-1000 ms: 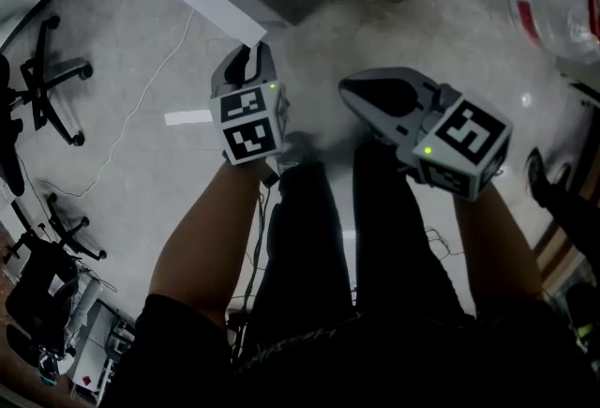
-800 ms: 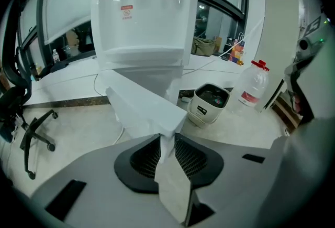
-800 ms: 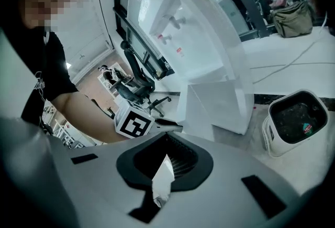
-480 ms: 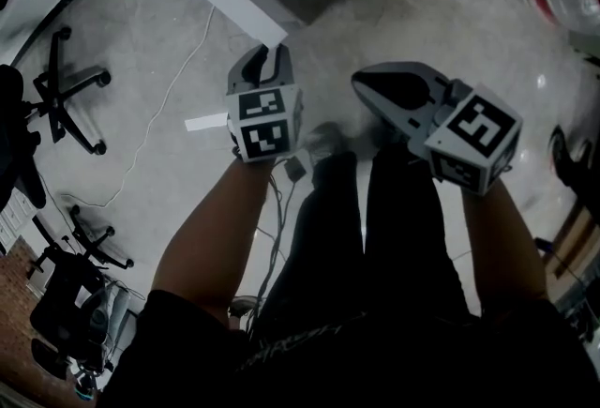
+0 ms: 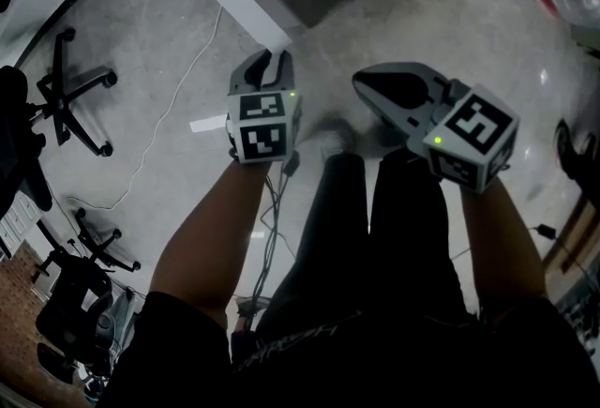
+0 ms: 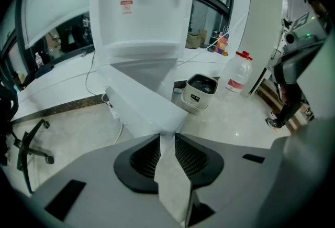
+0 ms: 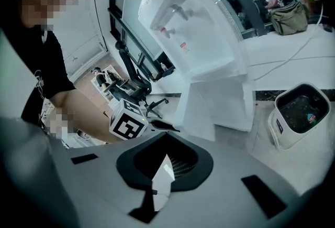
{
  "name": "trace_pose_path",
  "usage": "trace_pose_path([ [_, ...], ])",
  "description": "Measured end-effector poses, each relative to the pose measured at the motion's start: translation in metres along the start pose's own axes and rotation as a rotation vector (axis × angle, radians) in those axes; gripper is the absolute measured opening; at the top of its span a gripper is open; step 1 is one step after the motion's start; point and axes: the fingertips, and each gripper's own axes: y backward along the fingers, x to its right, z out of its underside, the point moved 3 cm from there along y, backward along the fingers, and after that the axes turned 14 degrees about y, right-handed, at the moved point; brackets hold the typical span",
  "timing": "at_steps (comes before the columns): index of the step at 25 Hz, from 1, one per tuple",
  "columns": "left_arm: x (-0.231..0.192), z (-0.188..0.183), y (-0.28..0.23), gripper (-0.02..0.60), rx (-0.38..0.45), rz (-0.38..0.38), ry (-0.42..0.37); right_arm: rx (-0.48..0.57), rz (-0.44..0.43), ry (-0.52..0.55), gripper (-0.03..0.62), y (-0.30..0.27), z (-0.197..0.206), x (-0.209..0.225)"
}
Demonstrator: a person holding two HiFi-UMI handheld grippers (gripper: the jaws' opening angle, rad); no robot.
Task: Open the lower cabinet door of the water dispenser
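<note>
Floor: pale speckled stone floor (image 5: 112, 31), thin white cable (image 5: 161, 120) across it.
Chair: black wheeled office chair (image 5: 70, 97), left.
Bin: white plastic bin (image 6: 200, 93) near clear red-capped bottle (image 6: 238, 72).

The white water dispenser (image 6: 140, 12) stood upper centre, its lower cabinet door (image 6: 142, 107) swung open toward the frame's middle.

Left gripper (image 5: 270, 62) fingers clamped; right gripper (image 5: 366, 85) fingers together.

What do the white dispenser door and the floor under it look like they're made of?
Cabinet door: probably painted sheet metal or plastic, with a smooth white satin finish; it is a thin, flat, uniform panel. Floor: likely polished stone or tile; it is pale and mottled, with glossy light spots.
</note>
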Motion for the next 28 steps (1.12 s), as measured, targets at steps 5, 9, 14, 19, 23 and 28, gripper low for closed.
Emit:
trace_pose_path([
  [5, -0.014, 0.009, 0.008, 0.083, -0.011, -0.002, -0.043, 0.002, -0.002, 0.017, 0.012, -0.011, -0.009, -0.005],
  [9, -0.024, 0.012, 0.012, 0.083, -0.013, -0.001, -0.089, -0.015, -0.017, 0.040, 0.012, -0.020, -0.011, -0.011],
  [14, -0.033, 0.016, 0.016, 0.084, -0.024, 0.004, -0.113, -0.037, -0.025, 0.044, 0.012, -0.025, -0.006, -0.014],
  [19, -0.050, 0.019, 0.023, 0.099, -0.032, 0.024, -0.162, -0.038, -0.032, 0.034, 0.012, -0.036, -0.008, -0.025],
  [23, -0.064, 0.021, 0.027, 0.121, -0.050, 0.033, -0.184, -0.041, -0.037, 0.033, 0.012, -0.043, -0.011, -0.032],
  [28, -0.082, 0.025, 0.033, 0.120, -0.060, 0.026, -0.205, -0.043, -0.026, 0.032, 0.012, -0.045, -0.015, -0.036],
])
